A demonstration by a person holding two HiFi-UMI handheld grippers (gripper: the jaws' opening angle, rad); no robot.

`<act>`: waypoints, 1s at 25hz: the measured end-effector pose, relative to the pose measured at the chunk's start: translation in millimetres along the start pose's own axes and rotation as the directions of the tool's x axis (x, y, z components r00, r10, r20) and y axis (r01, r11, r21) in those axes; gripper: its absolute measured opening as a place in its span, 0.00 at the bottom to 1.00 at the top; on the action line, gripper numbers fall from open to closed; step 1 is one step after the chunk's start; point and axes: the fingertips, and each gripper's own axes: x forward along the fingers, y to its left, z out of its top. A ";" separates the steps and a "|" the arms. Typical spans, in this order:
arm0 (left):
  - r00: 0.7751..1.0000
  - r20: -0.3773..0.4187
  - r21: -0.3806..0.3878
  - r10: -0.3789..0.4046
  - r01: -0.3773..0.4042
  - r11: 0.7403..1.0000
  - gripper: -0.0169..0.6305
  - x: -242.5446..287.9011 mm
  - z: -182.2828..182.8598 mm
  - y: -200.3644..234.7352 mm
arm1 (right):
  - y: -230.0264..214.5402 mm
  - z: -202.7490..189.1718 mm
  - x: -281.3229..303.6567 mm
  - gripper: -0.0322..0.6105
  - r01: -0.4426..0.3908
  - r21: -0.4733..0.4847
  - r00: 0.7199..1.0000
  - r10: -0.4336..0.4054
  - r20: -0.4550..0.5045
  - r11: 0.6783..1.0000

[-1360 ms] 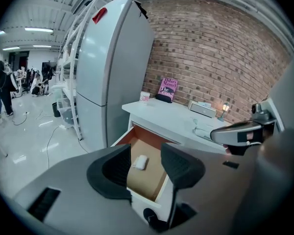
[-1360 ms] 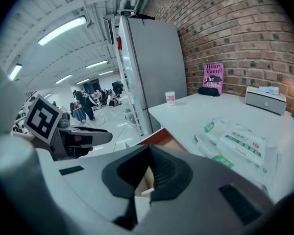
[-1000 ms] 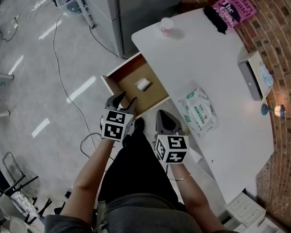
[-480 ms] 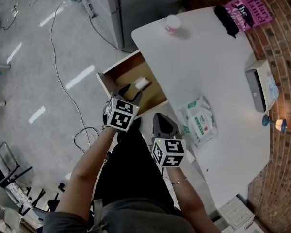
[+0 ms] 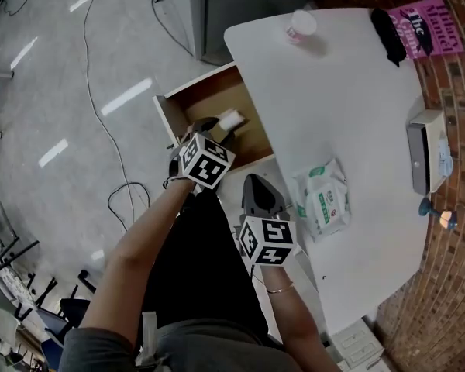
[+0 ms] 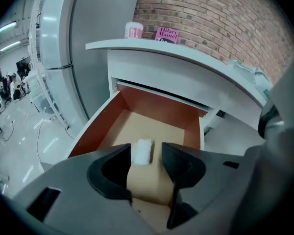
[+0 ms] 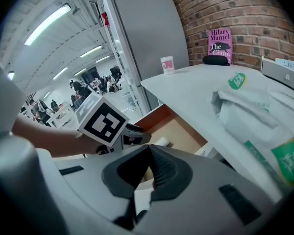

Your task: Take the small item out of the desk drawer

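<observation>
Now the left gripper (image 6: pixel 147 153) gapes over the drawer (image 6: pixel 137 102), its jaws seemingly flanking the item (image 6: pixel 141 151). The right gripper (image 7: pixel 150 148) is closed, empty.

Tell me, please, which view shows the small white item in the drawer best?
The left gripper view: the small white item lies clear on the drawer floor. The head view shows it small; the right gripper view, a sliver.

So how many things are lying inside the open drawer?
1: a small white item on the floor of the drawer, just ahead of the open left hand-held gripper. The stretch of drawer under the desk top is hidden, so more could lie there.
</observation>
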 end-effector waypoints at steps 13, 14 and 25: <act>0.996 -0.086 0.100 -0.010 0.019 0.995 0.33 52.3 -16.2 0.0 | -8.7 -12.2 19.7 0.06 0.006 0.015 0.999 -0.005 -0.046 1.000; 0.996 -0.091 0.106 -0.012 0.022 0.994 0.33 55.9 -17.3 -0.3 | -9.5 -13.1 21.1 0.06 0.007 0.017 0.999 -0.007 -0.050 1.000; 0.992 -0.129 0.126 -0.015 0.031 0.992 0.34 87.6 -29.5 3.2 | -11.2 -24.5 33.3 0.06 0.015 0.023 0.996 -0.013 -0.093 1.000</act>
